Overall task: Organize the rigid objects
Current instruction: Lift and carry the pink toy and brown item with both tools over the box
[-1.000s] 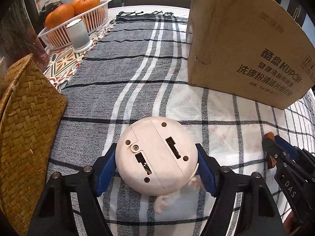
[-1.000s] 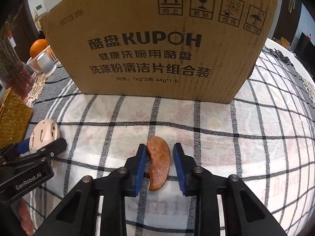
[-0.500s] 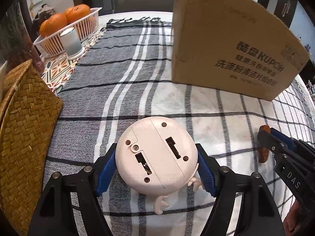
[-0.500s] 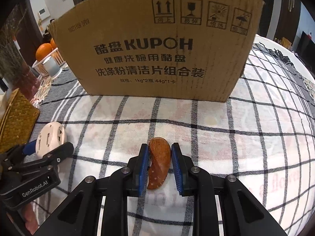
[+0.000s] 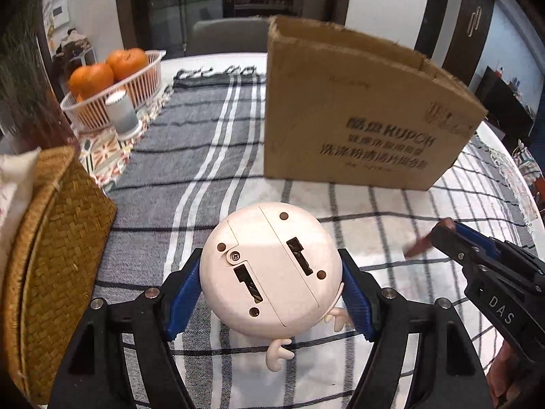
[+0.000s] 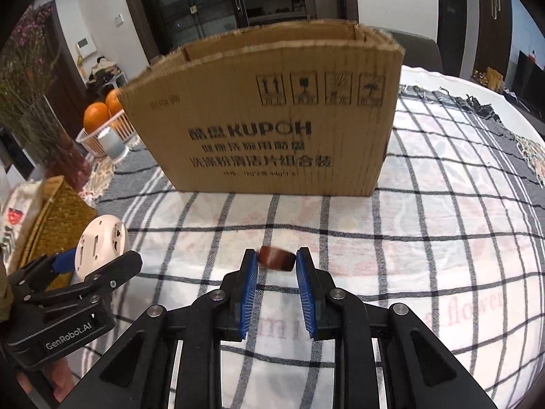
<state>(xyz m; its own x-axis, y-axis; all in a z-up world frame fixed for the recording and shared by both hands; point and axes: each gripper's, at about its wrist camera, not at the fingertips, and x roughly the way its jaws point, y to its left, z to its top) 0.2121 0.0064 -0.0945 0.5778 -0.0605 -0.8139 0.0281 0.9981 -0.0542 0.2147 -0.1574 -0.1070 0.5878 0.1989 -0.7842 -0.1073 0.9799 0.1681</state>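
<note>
My left gripper (image 5: 270, 289) is shut on a round cream toy (image 5: 269, 269), its flat base with slots facing me and small limbs hanging below; it is held above the checked cloth. It also shows in the right wrist view (image 6: 100, 245). My right gripper (image 6: 276, 264) is shut on a small brown wooden piece (image 6: 276, 259), held off the cloth at its fingertips; the piece shows blurred in the left wrist view (image 5: 422, 243). An open cardboard box (image 6: 272, 129) stands ahead of both grippers, also in the left wrist view (image 5: 357, 119).
A woven straw basket (image 5: 44, 255) stands at the left. A white basket of oranges (image 5: 112, 81) and a white cylinder (image 5: 121, 116) stand at the far left. A grey chair (image 5: 224, 37) is behind the table. Dried flowers (image 6: 24, 109) stand at the left.
Both grippers have risen with their objects, so the box top edge now shows. The right gripper closed on the wooden piece and lifted it off the cloth.
</note>
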